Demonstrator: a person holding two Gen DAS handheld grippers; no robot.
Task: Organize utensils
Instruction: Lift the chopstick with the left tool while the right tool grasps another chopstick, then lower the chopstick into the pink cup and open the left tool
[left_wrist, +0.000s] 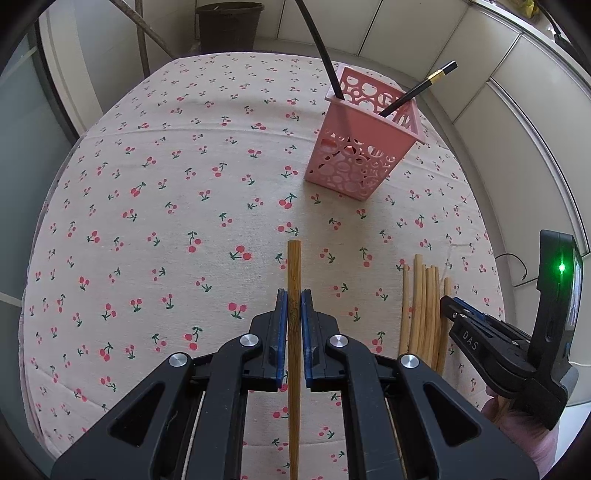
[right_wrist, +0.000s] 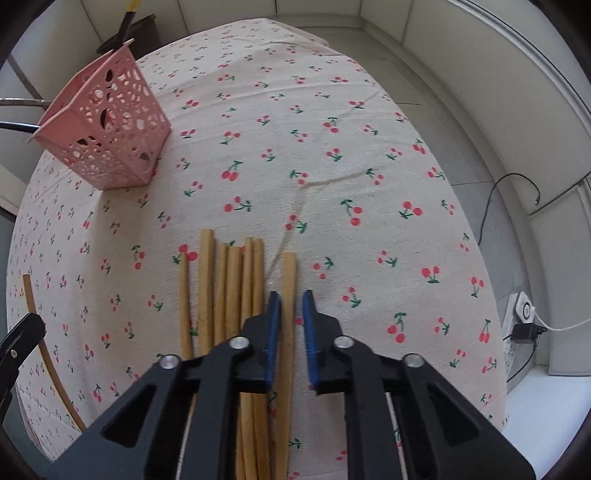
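Note:
My left gripper (left_wrist: 294, 295) is shut on a brown wooden chopstick (left_wrist: 294, 269) that points forward toward the pink perforated holder (left_wrist: 360, 147), held above the cloth. The holder has two black chopsticks (left_wrist: 417, 90) in it. Several light wooden chopsticks (left_wrist: 424, 306) lie side by side on the cloth to the right. In the right wrist view my right gripper (right_wrist: 291, 299) is open just above this row (right_wrist: 236, 288), its jaws either side of the rightmost chopstick (right_wrist: 289, 280). The holder (right_wrist: 107, 133) stands far left. The held chopstick (right_wrist: 40, 332) shows at the left edge.
The table is covered by a cream cloth with red cherries (left_wrist: 184, 184). A dark bin (left_wrist: 229, 26) stands beyond the far edge. White cabinets (left_wrist: 517, 110) run along the right. A power strip and cables (right_wrist: 524, 321) lie on the floor at right.

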